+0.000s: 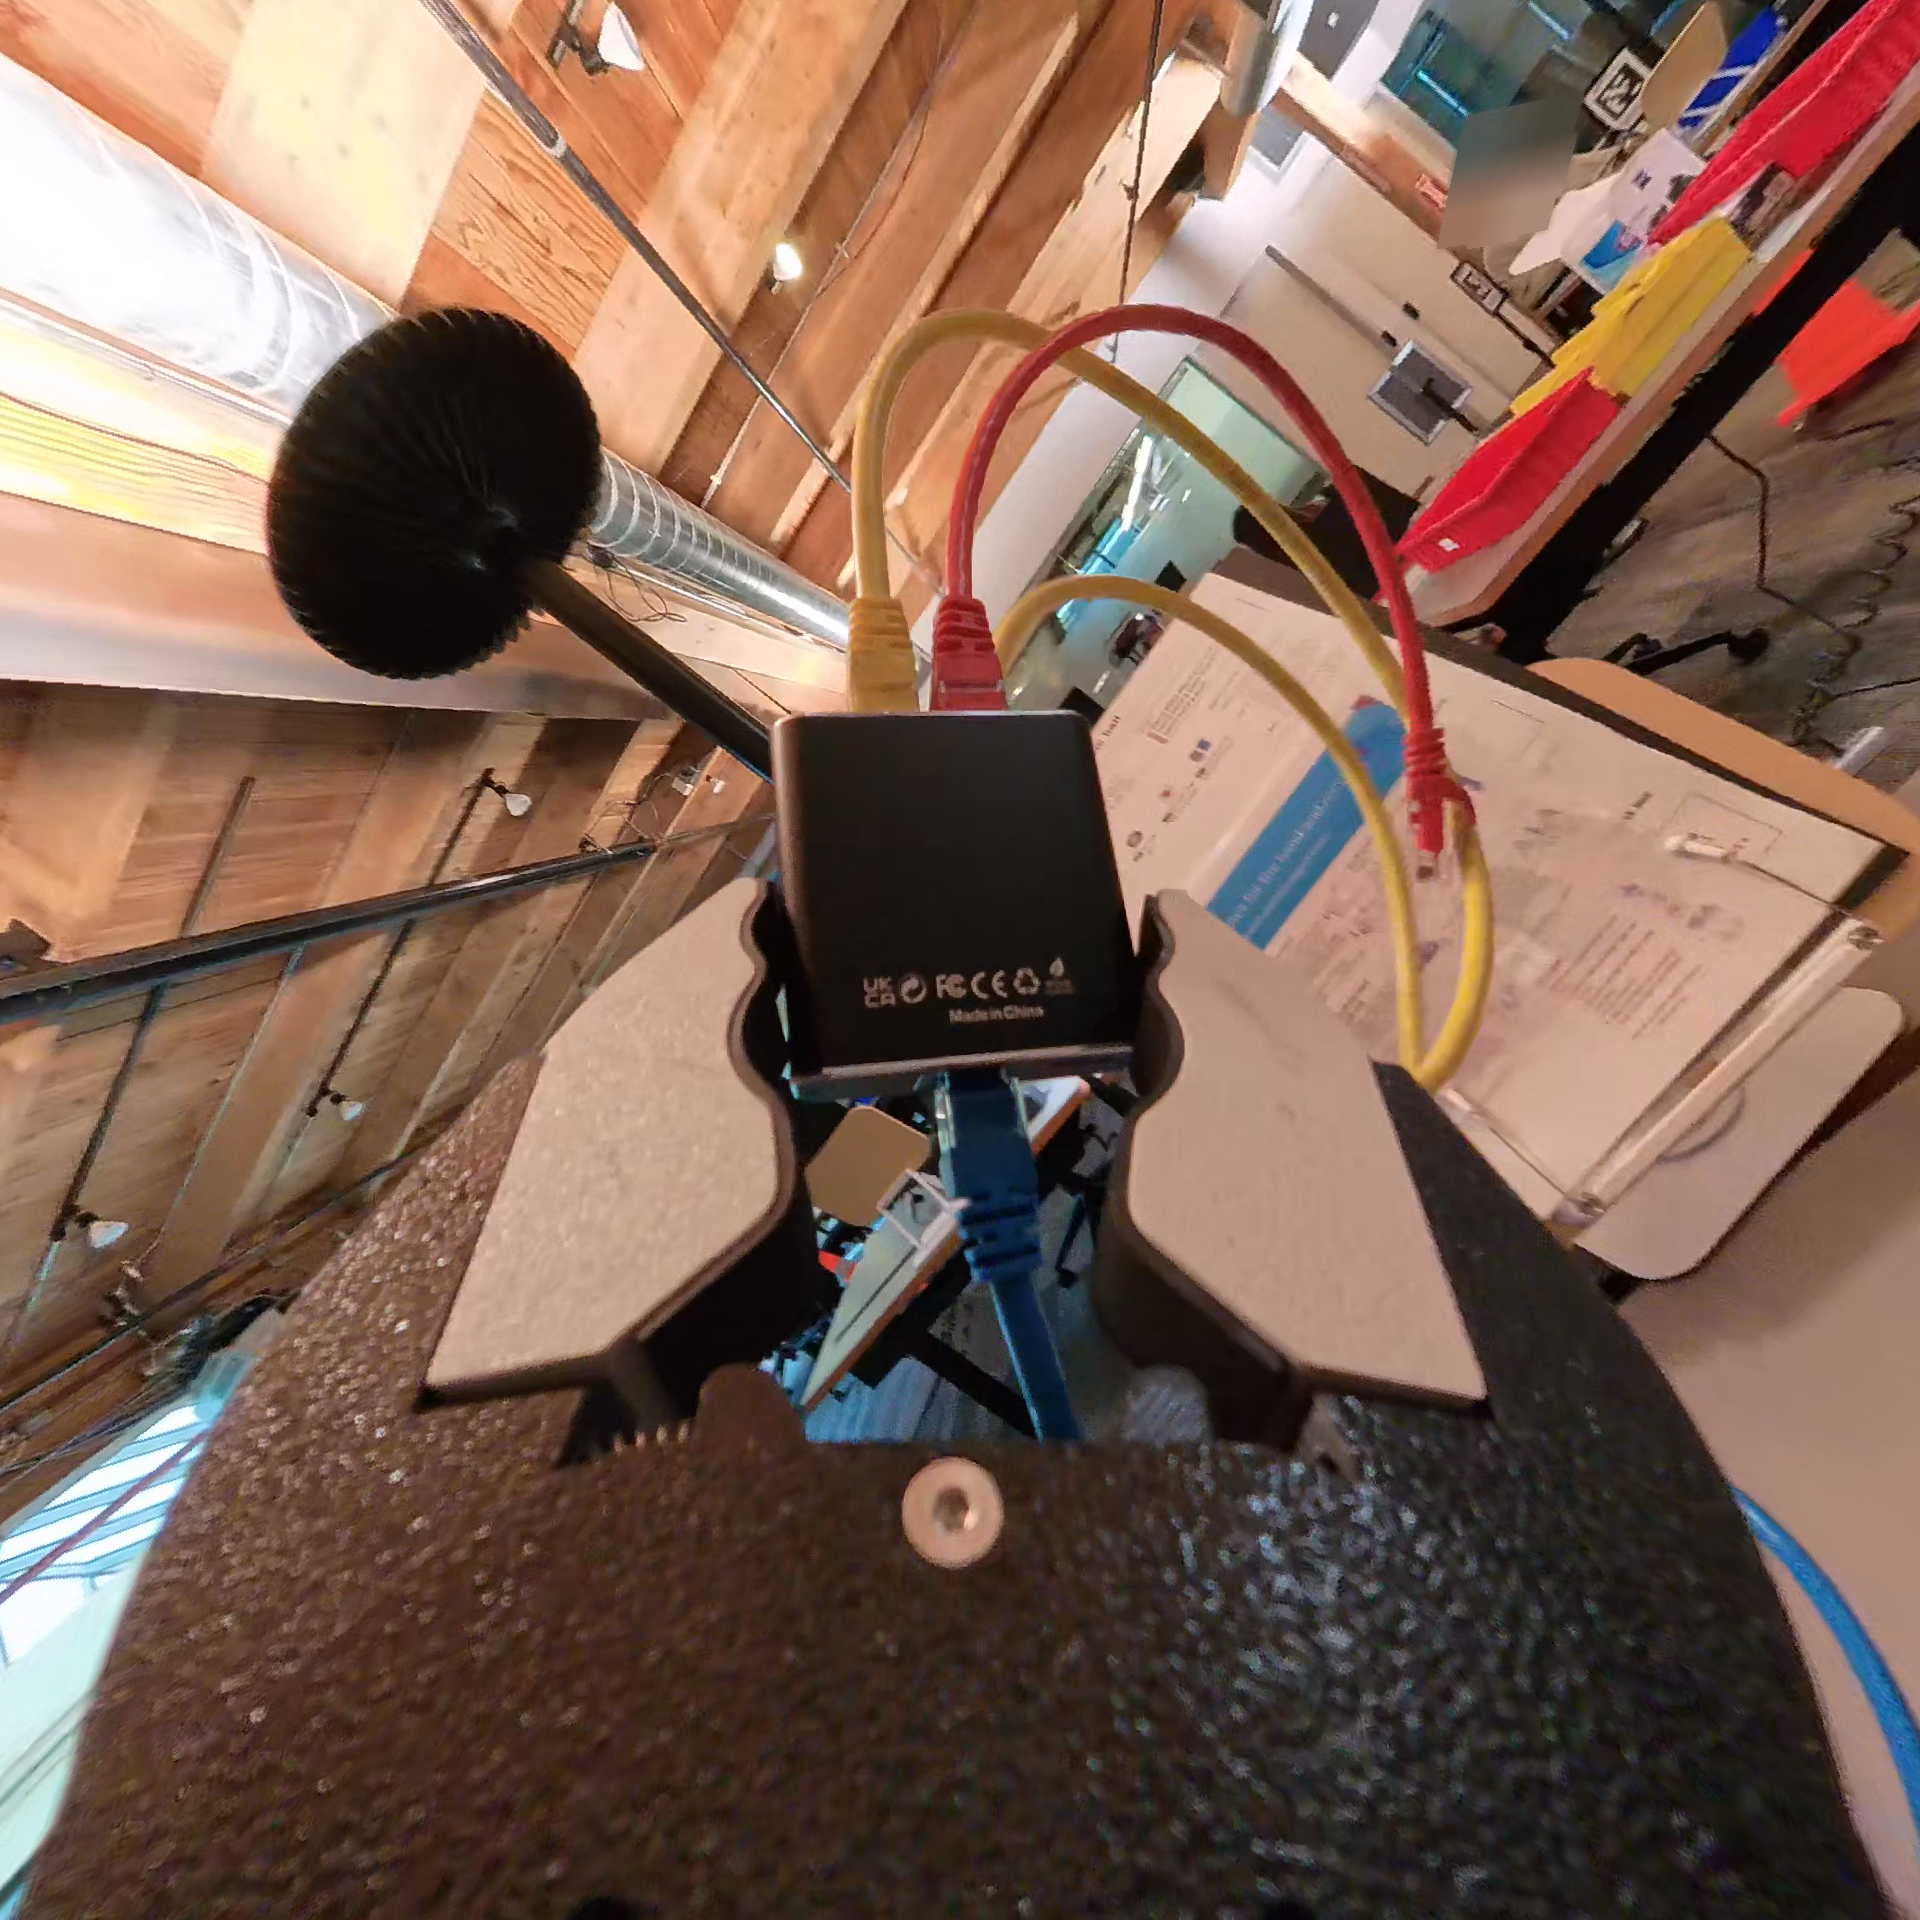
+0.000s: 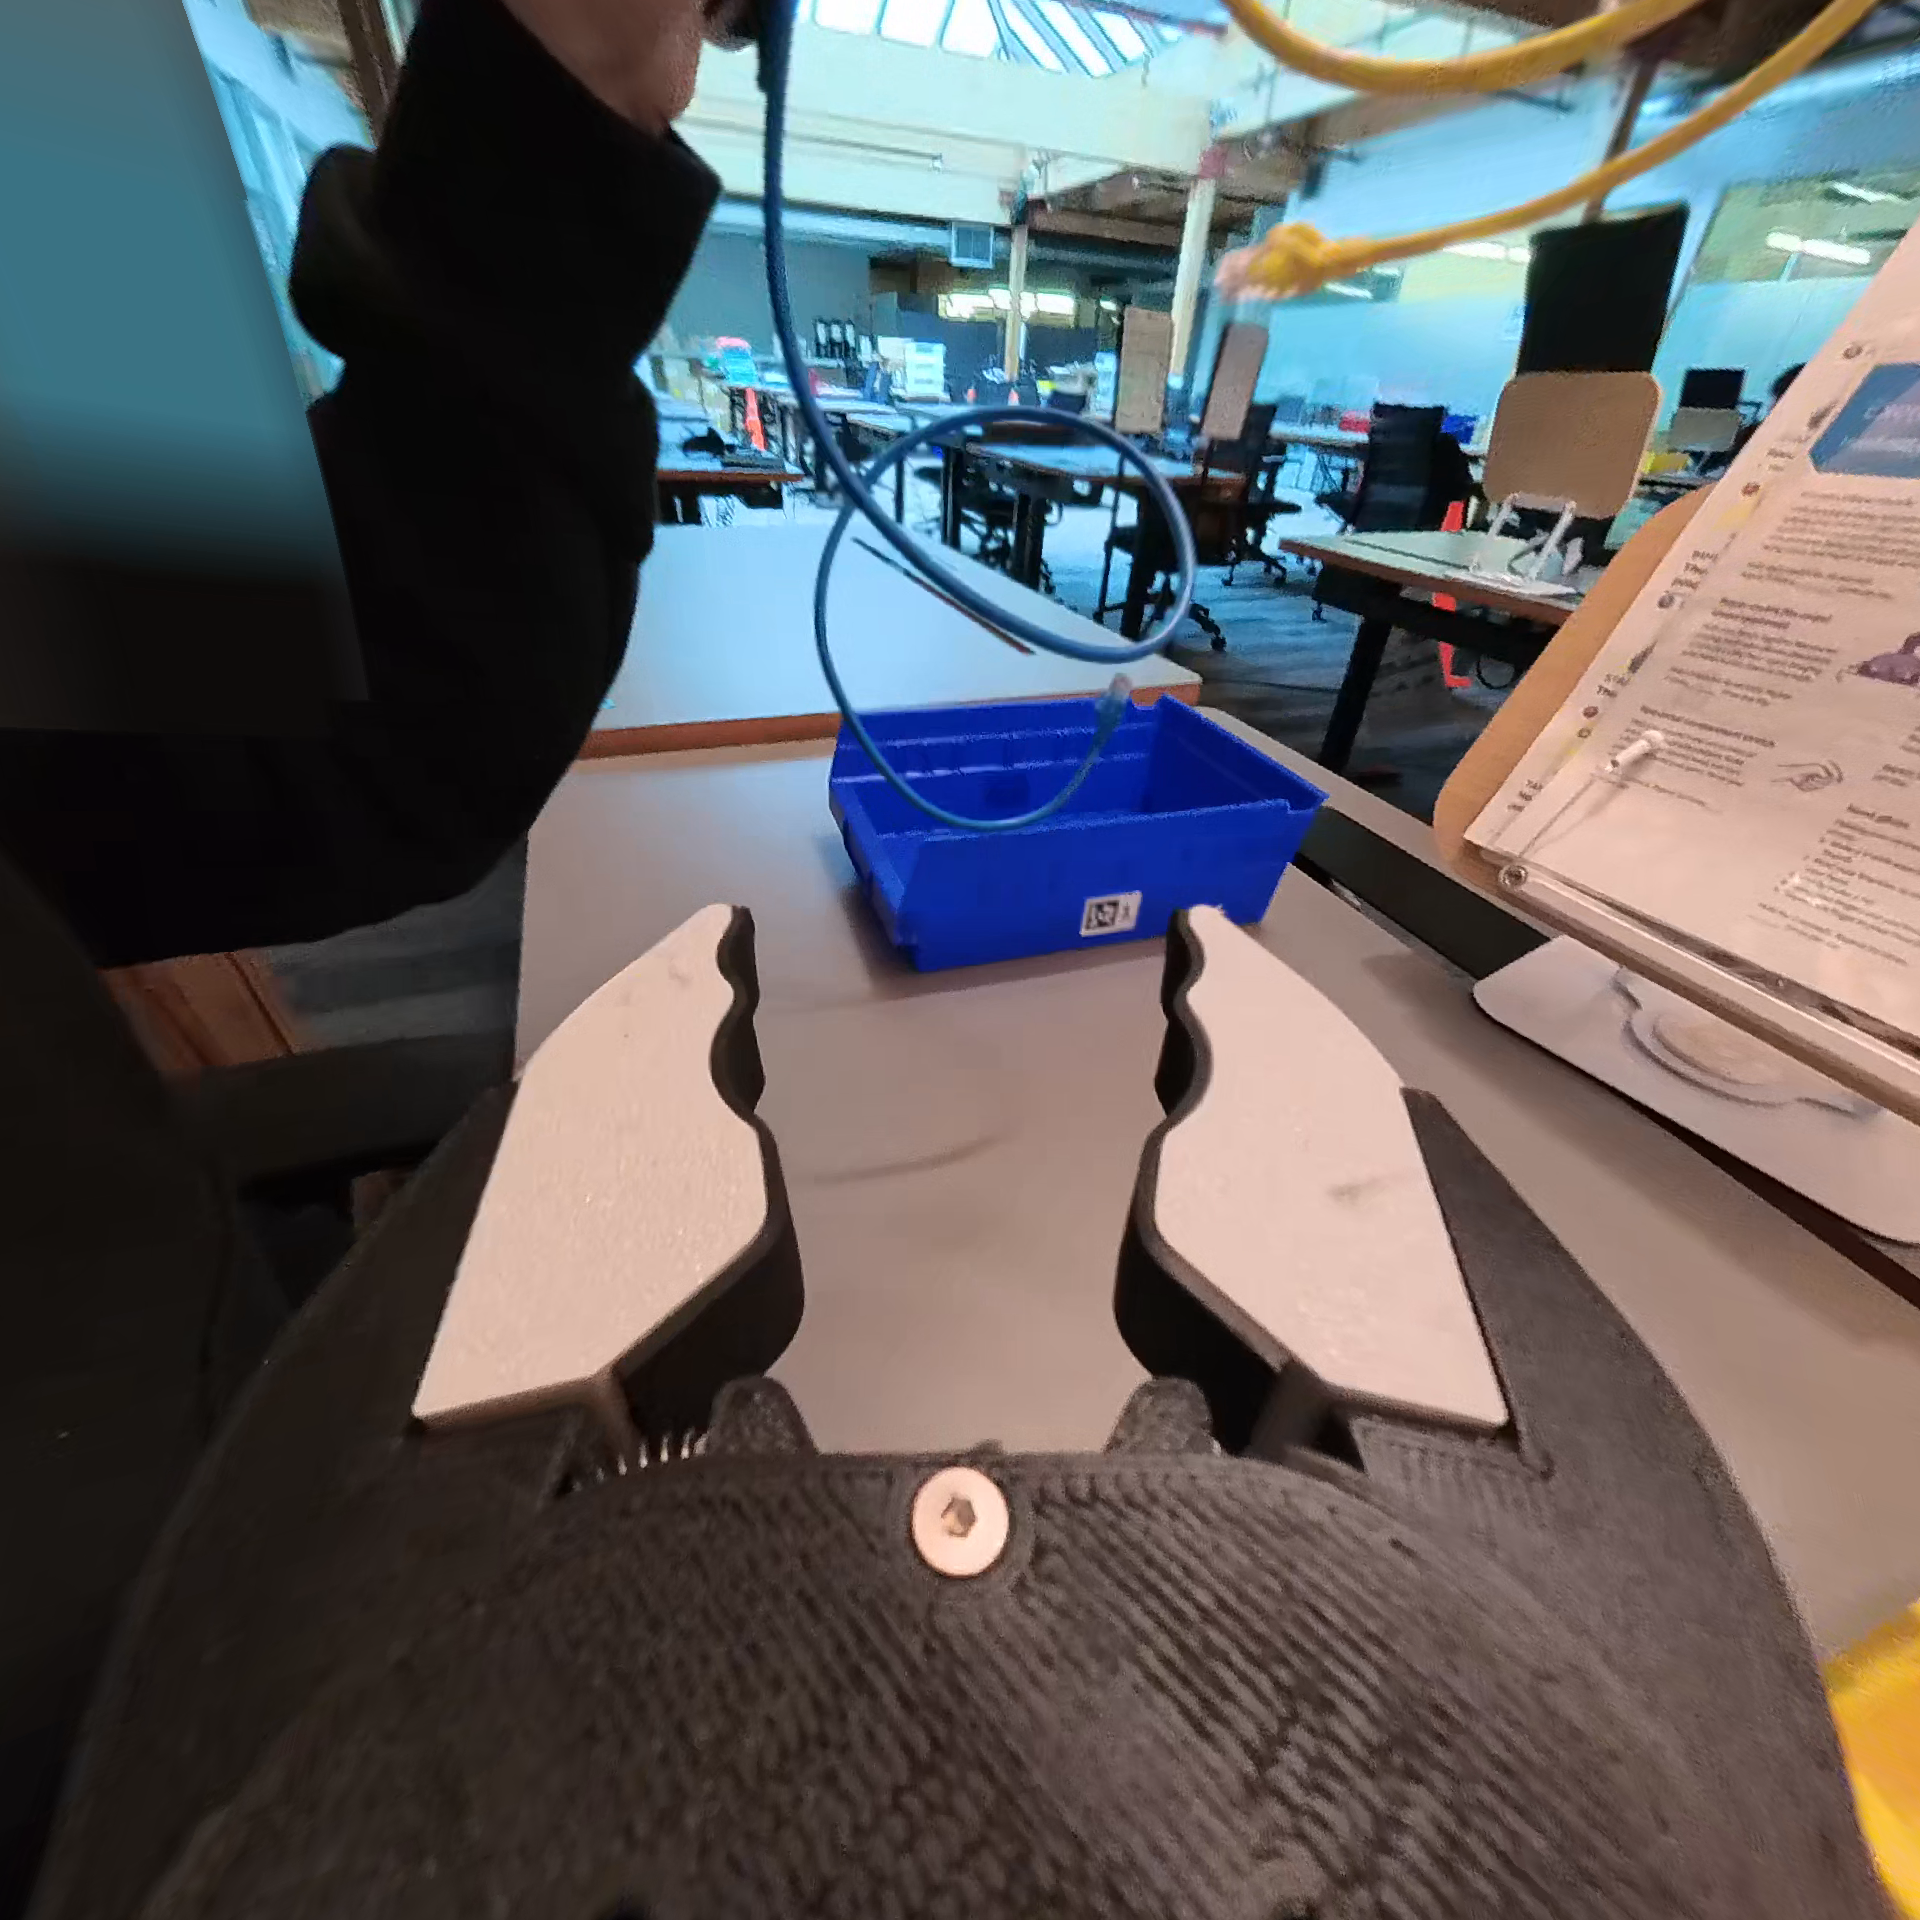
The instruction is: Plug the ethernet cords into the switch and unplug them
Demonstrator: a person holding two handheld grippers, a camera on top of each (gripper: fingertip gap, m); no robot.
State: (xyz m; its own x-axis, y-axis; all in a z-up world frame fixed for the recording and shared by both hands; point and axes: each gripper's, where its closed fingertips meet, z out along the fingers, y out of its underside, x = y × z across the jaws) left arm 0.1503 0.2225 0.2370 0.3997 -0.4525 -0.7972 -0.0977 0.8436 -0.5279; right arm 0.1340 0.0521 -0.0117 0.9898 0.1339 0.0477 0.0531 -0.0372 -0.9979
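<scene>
My left gripper [image 1: 951,935] is shut on a small black switch [image 1: 945,883] and holds it up in the air, tilted toward the ceiling. A yellow cord [image 1: 878,634] and a red cord [image 1: 968,644] are plugged into its far side. A blue cord [image 1: 997,1195] is plugged into its near side. The red cord's free plug [image 1: 1439,800] hangs at the right beside yellow loops [image 1: 1455,935]. My right gripper [image 2: 956,997] is open and empty above the grey table [image 2: 935,1195]. The blue cord [image 2: 831,582] dangles in a loop over a blue bin [image 2: 1070,821]. A loose yellow plug [image 2: 1283,260] hangs at the upper right.
A document stand with printed sheets [image 2: 1766,727] stands at the table's right; it also shows in the left wrist view [image 1: 1507,883]. A black sleeve [image 2: 468,468] fills the left. A black round brush-like disc on a pole [image 1: 436,488] is behind the switch. Desks and chairs lie beyond.
</scene>
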